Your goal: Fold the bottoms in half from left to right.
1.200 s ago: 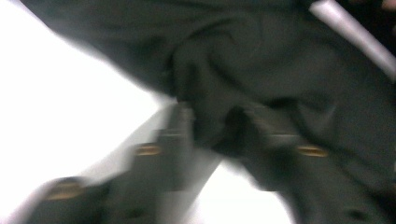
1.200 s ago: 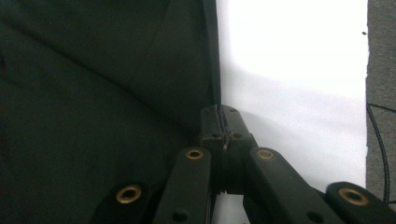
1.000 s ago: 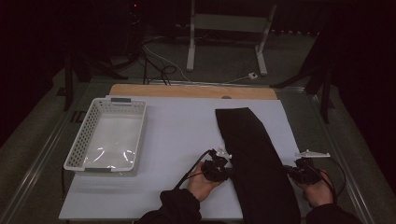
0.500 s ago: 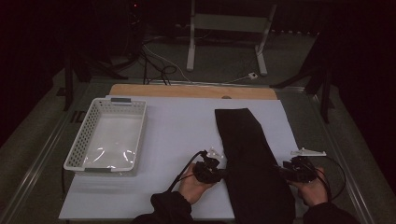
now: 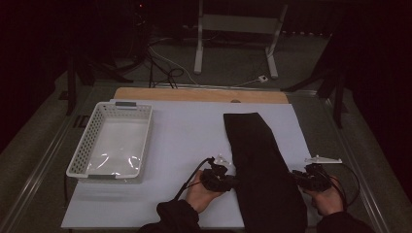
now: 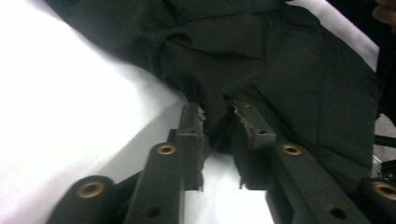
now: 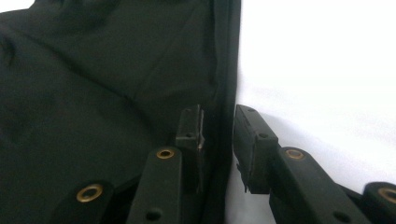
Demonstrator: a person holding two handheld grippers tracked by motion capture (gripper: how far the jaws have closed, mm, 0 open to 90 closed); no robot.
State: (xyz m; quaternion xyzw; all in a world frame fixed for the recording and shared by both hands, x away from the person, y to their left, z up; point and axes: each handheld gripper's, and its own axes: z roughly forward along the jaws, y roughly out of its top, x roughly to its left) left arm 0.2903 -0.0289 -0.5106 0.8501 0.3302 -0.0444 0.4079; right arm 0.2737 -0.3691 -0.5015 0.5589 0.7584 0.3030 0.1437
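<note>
lying lengthwise across the right half of the high view, the black cloth (image 5: 260,165) ran from a narrow end near the frame's centre to a wider end at the bottom edge, spread flat on the white table cover (image 5: 184,141). the left gripper (image 5: 232,182) sat at the cloth's left edge in the lower middle of that picture, held by the person's left hand (image 5: 201,194), and the right gripper (image 5: 295,178) sat at the cloth's right edge in the lower right, held by the right hand (image 5: 326,199).

in the left gripper view the cloth (image 6: 261,70) took up the upper and right parts of the frame; a small pucker of its edge stood between the two jaws, which had just been opening — a gap showed on either side of the fold, so the pads were no longer pinching it.

in the right gripper view the cloth (image 7: 102,93) covered the left side and its hemmed edge ran down the middle of the frame, passing between the jaws. these jaws had just been closing, yet the right-hand pad stood clear of the hem, and i could not tell whether the left-hand pad touched it — no firm grasp showed.

a white basket (image 5: 77,160) stood well apart, at the left of the high view.
</note>
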